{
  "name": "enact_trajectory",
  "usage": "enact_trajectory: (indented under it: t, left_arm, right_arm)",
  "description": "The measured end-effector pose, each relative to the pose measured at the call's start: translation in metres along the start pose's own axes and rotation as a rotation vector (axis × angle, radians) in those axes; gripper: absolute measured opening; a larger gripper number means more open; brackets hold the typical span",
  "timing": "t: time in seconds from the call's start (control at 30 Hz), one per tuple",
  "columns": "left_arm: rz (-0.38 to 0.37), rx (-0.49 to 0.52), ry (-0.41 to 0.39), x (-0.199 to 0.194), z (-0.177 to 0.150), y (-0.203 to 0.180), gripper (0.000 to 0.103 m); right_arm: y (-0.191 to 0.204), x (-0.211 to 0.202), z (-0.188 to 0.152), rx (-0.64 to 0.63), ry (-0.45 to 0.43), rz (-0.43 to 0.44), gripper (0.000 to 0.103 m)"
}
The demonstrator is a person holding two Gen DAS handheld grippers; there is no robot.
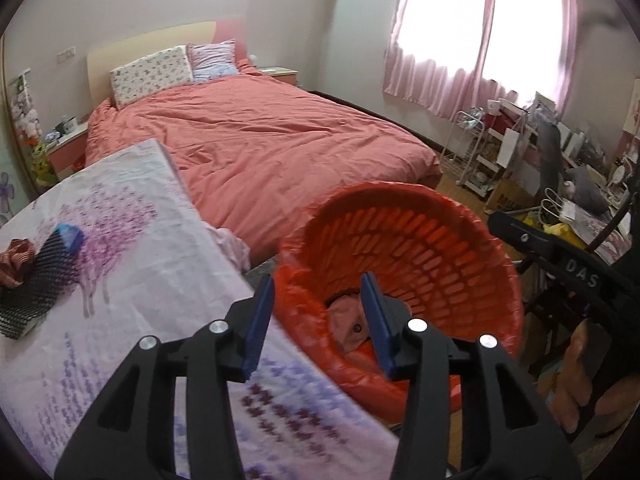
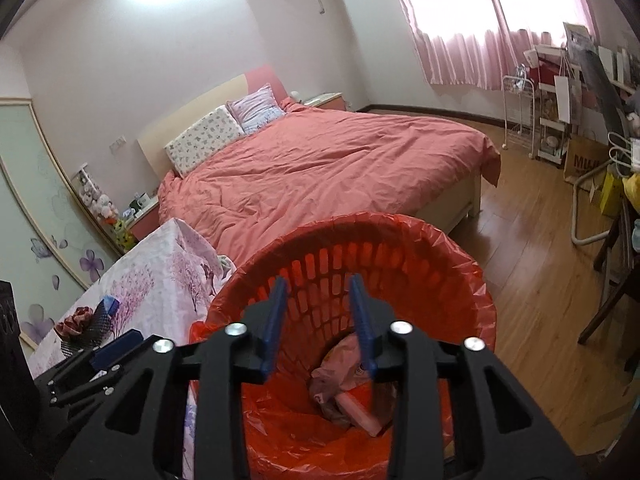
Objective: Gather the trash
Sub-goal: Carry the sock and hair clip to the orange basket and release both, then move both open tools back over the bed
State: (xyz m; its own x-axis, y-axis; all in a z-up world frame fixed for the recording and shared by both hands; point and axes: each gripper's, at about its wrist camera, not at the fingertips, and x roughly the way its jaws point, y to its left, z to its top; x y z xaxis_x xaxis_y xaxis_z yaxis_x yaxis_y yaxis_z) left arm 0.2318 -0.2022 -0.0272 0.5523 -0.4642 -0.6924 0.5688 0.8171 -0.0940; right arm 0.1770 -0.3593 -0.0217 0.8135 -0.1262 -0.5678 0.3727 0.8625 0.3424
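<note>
An orange slotted waste basket [image 1: 436,248] [image 2: 320,264] lined with an orange plastic bag stands beside the table. Crumpled pink trash [image 1: 344,320] [image 2: 348,372] lies at its bottom, and a pale pink stick [image 2: 360,412] lies with it. My left gripper [image 1: 318,316] hangs over the basket's near rim, jaws apart with nothing between the blue pads. My right gripper [image 2: 320,320] points down into the basket, jaws apart and empty. The left gripper also shows at the lower left of the right wrist view. A red scrunchie [image 1: 16,260] [image 2: 76,318] lies on the table.
The table [image 1: 132,280] wears a floral cloth and carries a black mesh item [image 1: 40,288] with a blue piece [image 1: 70,236]. Behind is a bed [image 1: 260,136] with a coral duvet. Cluttered shelves and a chair [image 2: 616,276] stand at the right on a wooden floor [image 2: 532,260].
</note>
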Motion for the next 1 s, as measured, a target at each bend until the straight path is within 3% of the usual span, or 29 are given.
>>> enact_trajectory:
  t: [0.3, 0.57, 0.83, 1.0]
  left_arm:
    - [0.146, -0.008, -0.015, -0.027, -0.014, 0.048, 0.057]
    - [0.317, -0.118, -0.030, -0.054, -0.019, 0.132, 0.068]
    - [0.546, -0.243, -0.079, -0.077, -0.001, 0.228, 0.069]
    - [0.540, -0.288, -0.038, -0.063, 0.010, 0.264, 0.070]
  right_arm:
    - [0.015, 0.002, -0.003, -0.050, 0.023, 0.001, 0.037]
    - [0.045, 0.009, -0.018, -0.120, 0.070, 0.020, 0.037]
    - [0.081, 0.018, -0.033, -0.209, 0.113, 0.065, 0.037]
    - [0.096, 0.026, -0.040, -0.231, 0.144, 0.081, 0.037]
